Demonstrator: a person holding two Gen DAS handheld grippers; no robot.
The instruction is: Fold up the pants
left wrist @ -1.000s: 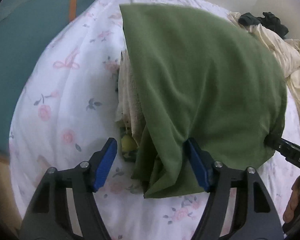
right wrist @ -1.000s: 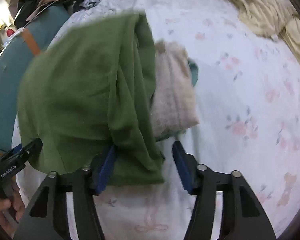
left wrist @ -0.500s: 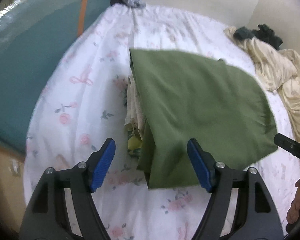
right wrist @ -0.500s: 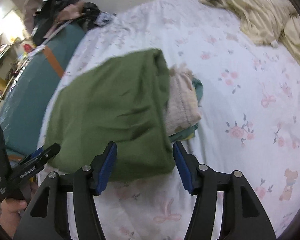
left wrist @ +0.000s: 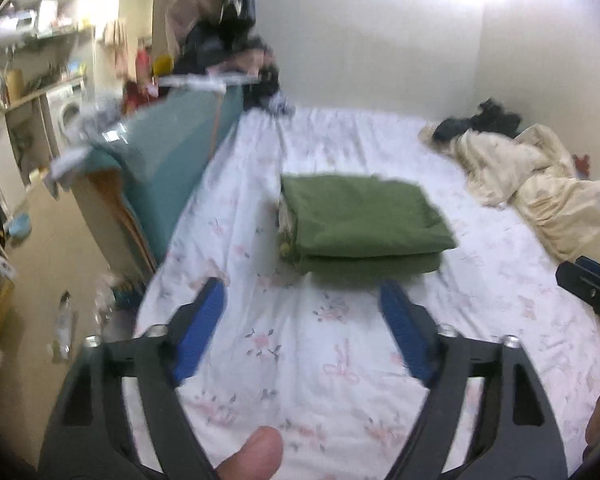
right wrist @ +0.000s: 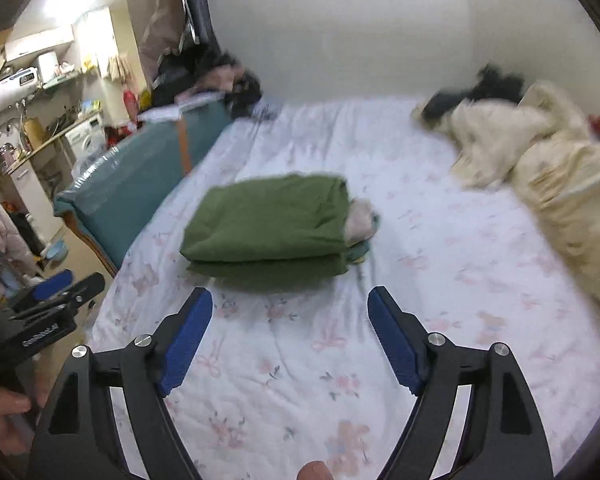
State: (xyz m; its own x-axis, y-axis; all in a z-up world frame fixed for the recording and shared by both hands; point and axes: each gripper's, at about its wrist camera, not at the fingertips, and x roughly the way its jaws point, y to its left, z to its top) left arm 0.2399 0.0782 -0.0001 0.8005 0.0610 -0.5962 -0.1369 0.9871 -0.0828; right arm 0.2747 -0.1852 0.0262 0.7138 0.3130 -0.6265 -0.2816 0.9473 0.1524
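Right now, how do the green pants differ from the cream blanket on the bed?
The green pants are folded into a neat flat rectangle; the cream blanket lies crumpled and spread out. The pants sit on top of other folded clothes near the bed's middle; the blanket lies along the wall side. Both rest on the floral sheet, clear of both open grippers.

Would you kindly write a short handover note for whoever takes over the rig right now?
Left gripper: open, empty, above the bed sheet, short of the pants.
Right gripper: open, empty, likewise short of them.
Green pants: folded, lying on a stack of folded clothes mid-bed.
Done: pants folded and placed, neither gripper touching them.
Left: apparently nothing for this pair; the cream bundle at the right is untouched.
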